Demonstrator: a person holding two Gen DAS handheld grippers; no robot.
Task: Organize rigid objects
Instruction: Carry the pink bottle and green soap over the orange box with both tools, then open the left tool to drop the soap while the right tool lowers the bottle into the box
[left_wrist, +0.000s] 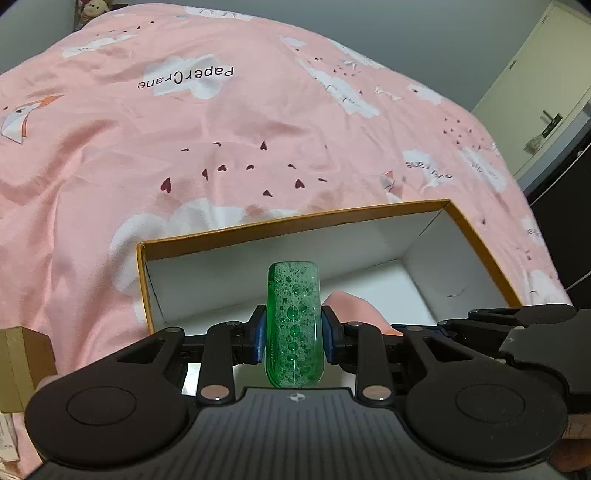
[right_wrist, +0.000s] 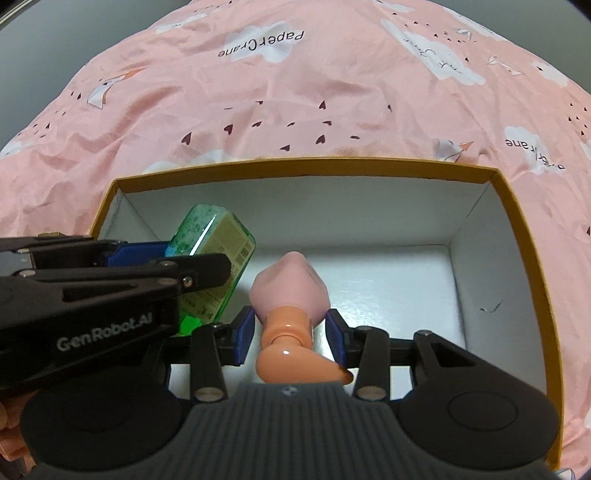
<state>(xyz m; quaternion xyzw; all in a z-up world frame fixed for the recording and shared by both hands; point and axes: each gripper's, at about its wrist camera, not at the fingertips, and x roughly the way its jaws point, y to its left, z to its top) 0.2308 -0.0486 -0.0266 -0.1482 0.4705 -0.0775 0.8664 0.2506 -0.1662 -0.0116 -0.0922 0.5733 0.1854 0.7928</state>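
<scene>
Left wrist view. Left gripper (left_wrist: 294, 326) is held level over the near edge of the open box (left_wrist: 295, 221), pointing toward the box's far wall. Jaws clamped on the green bottle (left_wrist: 294, 325), blue pads pressed on its two narrow sides. Bottle stands upright between the pads, its rounded end up, bubbles showing through the clear green body; it hangs above the box's white floor, near the left half of the box. Box sits on the bed under a pink duvet (left_wrist: 221, 140) printed with clouds and small hearts. Right of the bottle, inside the box, a pale pink object (left_wrist: 354, 310) shows partly, with the right gripper's black linkage (left_wrist: 517, 325) reaching in from the box's right side. A brown carton corner (left_wrist: 22, 365) lies left of the box, outside it.

Right wrist view. Right gripper (right_wrist: 290, 332) is angled down into the box (right_wrist: 498, 206), over its near-middle floor. Jaws closed on the pink object (right_wrist: 291, 284), pads bearing on its peach-coloured neck; the wider pink end points toward the box's far wall, a glossy peach end toward the camera. Whether it touches the floor, I cannot tell. Left gripper (right_wrist: 177, 258) enters from the box's left side, holding the green bottle (right_wrist: 218, 236) tilted, label side showing, just beside the pink object and above the box's left half. Pink duvet (right_wrist: 295, 92) lies beyond the box.
</scene>
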